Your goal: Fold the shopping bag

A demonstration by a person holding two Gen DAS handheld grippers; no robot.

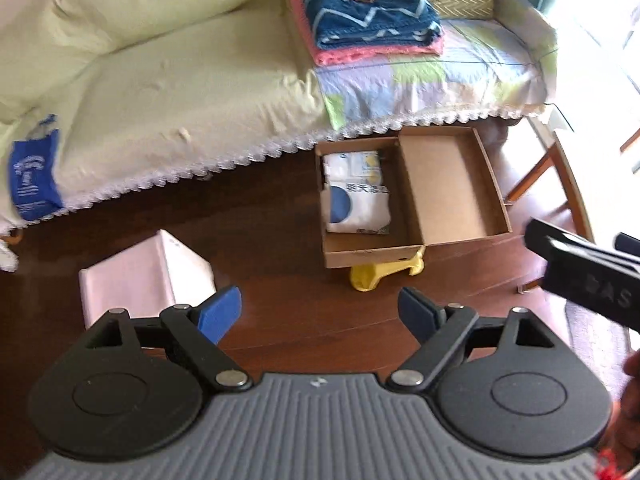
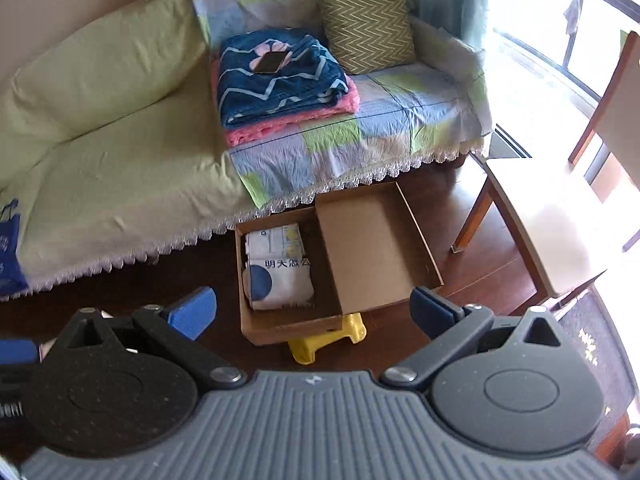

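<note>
Your left gripper and right gripper both hung spread apart, empty. Folded shopping bag lay inside the cardboard box; its print partly hidden. Blue bag cut off at the edge.

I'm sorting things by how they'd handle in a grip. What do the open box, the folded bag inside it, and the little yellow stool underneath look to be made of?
Open box: brown cardboard, matte, with thin walls and a raw folded edge.
Folded bag: white with blue print; soft and creased, so probably thin fabric or plastic, hard to tell which.
Yellow stool: smooth, uniformly coloured, likely moulded plastic.
</note>
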